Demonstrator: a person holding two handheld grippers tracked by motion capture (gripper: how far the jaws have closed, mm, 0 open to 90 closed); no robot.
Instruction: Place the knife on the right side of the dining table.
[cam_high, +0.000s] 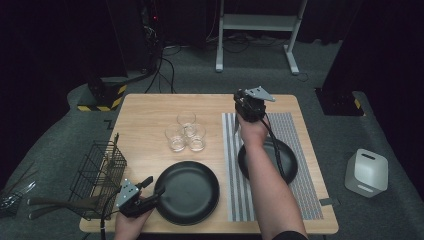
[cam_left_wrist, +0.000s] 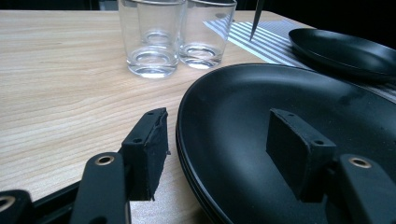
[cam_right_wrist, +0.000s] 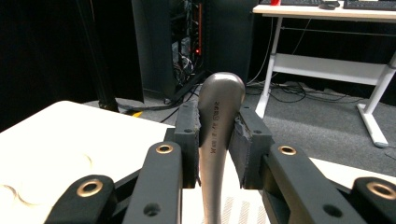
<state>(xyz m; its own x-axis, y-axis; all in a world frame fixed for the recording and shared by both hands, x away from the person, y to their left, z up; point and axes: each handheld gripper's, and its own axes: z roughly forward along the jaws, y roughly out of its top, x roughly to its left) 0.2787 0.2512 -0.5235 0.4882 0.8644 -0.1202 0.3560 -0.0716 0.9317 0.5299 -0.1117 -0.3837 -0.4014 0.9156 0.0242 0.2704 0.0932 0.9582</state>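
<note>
Two grippers are working at the table in the high view: the right gripper (cam_high: 243, 114) is holding a knife (cam_high: 235, 125) upright over the striped mat (cam_high: 300, 150) — blade down. In the left gripper view, spread jaws are straddling the rim of the large plate (cam_left_wrist: 280, 93). In the right gripper view, pads are pinching the knife's handle (cam_right_wrist: 217, 121) — stiff, smooth metal, probably slippery, so the handle's middle is looking like the best grip.

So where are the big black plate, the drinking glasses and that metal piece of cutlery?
big black plate (cam_high: 192, 192), high view, bare centre.
drinking glasses (cam_left_wrist: 149, 58), left gripper view, base of the nearest glass.
metal cutlery handle (cam_right_wrist: 215, 121), right gripper view, engraved handle between the jaws.
</note>
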